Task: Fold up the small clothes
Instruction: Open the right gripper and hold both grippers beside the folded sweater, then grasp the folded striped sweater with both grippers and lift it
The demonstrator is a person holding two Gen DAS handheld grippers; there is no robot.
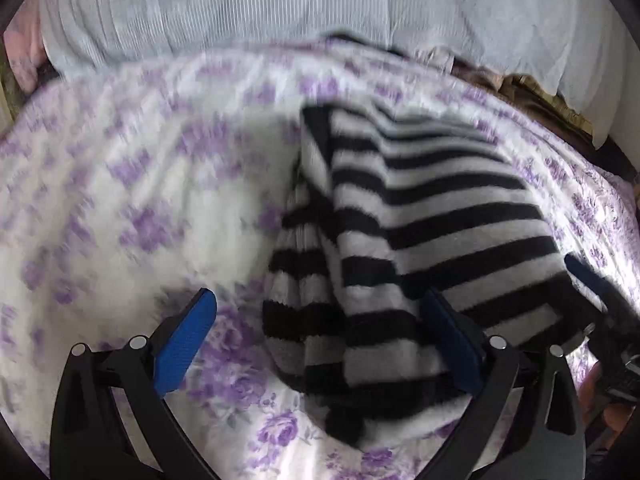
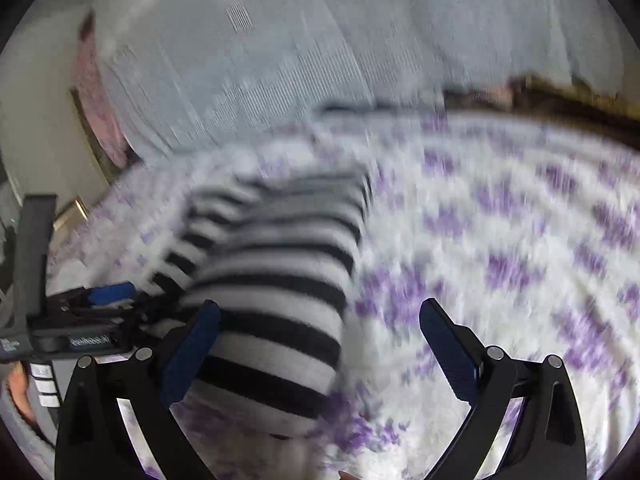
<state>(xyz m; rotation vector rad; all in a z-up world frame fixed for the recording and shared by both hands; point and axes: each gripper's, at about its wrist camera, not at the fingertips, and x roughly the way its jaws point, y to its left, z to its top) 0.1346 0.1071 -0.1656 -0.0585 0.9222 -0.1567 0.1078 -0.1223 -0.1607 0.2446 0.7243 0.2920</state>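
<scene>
A black-and-white striped knit garment (image 1: 408,240) lies partly folded on a bed cover with purple flowers. My left gripper (image 1: 320,320) is open above its near left edge, blue pads wide apart, the cloth's lower corner lying between the fingers. In the right wrist view the same striped garment (image 2: 276,304) sits left of centre. My right gripper (image 2: 320,332) is open too, its left pad over the garment's near end and its right pad over bare cover. The other gripper (image 2: 80,316) shows at the left edge there. Both views are blurred.
The floral bed cover (image 1: 140,208) spreads around the garment in both views. A pale blue-grey ribbed fabric (image 1: 220,12) runs along the far side. Brown cloth (image 1: 540,100) lies at the far right edge of the bed. A hand (image 2: 20,392) shows at the lower left.
</scene>
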